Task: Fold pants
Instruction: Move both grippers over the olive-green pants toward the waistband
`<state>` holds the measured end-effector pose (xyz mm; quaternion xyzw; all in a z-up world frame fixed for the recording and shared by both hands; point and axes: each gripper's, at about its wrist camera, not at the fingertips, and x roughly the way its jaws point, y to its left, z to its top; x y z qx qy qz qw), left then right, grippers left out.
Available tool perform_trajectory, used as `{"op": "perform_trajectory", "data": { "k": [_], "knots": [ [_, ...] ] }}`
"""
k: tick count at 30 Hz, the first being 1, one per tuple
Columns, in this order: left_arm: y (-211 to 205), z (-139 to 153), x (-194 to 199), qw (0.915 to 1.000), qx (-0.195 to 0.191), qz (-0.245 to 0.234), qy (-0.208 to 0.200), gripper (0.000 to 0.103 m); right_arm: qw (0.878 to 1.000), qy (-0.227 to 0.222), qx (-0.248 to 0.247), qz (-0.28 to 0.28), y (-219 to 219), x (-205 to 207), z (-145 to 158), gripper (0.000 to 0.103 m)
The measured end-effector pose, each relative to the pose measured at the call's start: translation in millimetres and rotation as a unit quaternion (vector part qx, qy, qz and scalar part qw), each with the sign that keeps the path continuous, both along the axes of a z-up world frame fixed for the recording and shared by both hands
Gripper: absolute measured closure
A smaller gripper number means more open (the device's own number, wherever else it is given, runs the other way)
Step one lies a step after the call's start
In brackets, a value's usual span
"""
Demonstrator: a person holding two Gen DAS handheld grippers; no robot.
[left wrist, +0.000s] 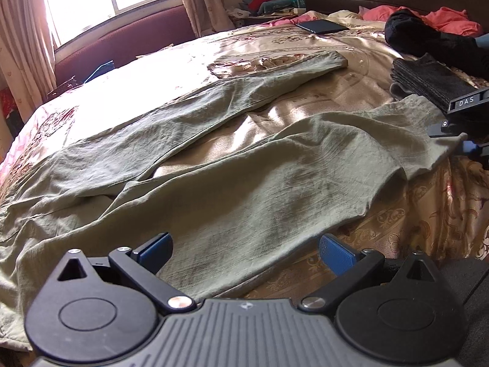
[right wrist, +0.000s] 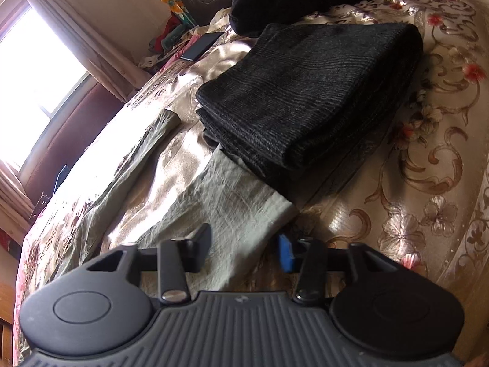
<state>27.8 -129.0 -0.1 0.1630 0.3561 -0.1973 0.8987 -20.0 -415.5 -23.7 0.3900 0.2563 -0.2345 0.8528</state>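
Olive green pants (left wrist: 232,171) lie spread flat on the bed, legs apart in a V, waist at the left. My left gripper (left wrist: 244,253) is open and empty, just above the near leg close to the thigh. My right gripper (right wrist: 244,244) is open over the cuff of the near leg (right wrist: 241,205), jaws either side of the cuff's edge, not closed on it. The right gripper also shows in the left wrist view (left wrist: 461,122) at the near leg's cuff.
A folded dark grey garment (right wrist: 308,91) sits just beyond the cuff. A black clothes heap (left wrist: 428,36) and pink cloth (left wrist: 452,20) lie near the headboard. A dark phone (left wrist: 321,26) rests on the floral bedspread (right wrist: 412,183). A window is at the left.
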Motion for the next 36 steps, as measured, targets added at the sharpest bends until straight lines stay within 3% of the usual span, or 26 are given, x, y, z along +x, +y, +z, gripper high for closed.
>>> {"op": "perform_trajectory", "data": {
  "k": [4,8,11,14,21,27,30,32,34,36],
  "knots": [
    [-8,-1,3,0.9999,0.008,-0.007,0.001,0.000,0.999,-0.023,0.026,-0.013,-18,-4,0,0.099],
    [-17,9,3,0.9996,-0.002,-0.024,-0.014,0.000,0.999,-0.051,-0.019,-0.008,-34,-9,32,0.100],
    [-24,4,4,0.9991,0.000,-0.039,-0.017,0.000,0.998,-0.008,-0.067,0.003,-38,-1,39,0.100],
    [-20,-3,5,0.9986,0.010,-0.052,0.003,0.000,0.994,0.054,-0.083,0.042,-28,8,36,0.097],
    [58,14,19,0.9994,0.018,-0.013,-0.026,0.000,0.981,0.067,-0.179,0.015,13,-21,70,0.084],
    [156,40,71,0.9936,0.033,0.082,-0.071,0.000,0.959,0.052,-0.250,0.127,70,32,105,0.073],
    [204,47,105,0.9858,0.056,0.128,-0.094,0.000,0.940,0.043,-0.259,0.216,103,82,107,0.071],
    [234,50,132,0.9816,0.065,0.148,-0.101,0.000,0.920,0.036,-0.256,0.294,127,125,103,0.068],
    [259,49,164,0.9788,0.077,0.159,-0.103,0.000,0.895,0.028,-0.261,0.361,153,167,98,0.062],
    [276,44,198,0.9780,0.086,0.165,-0.095,0.000,0.854,0.025,-0.280,0.438,187,216,88,0.059]
  ]
}}
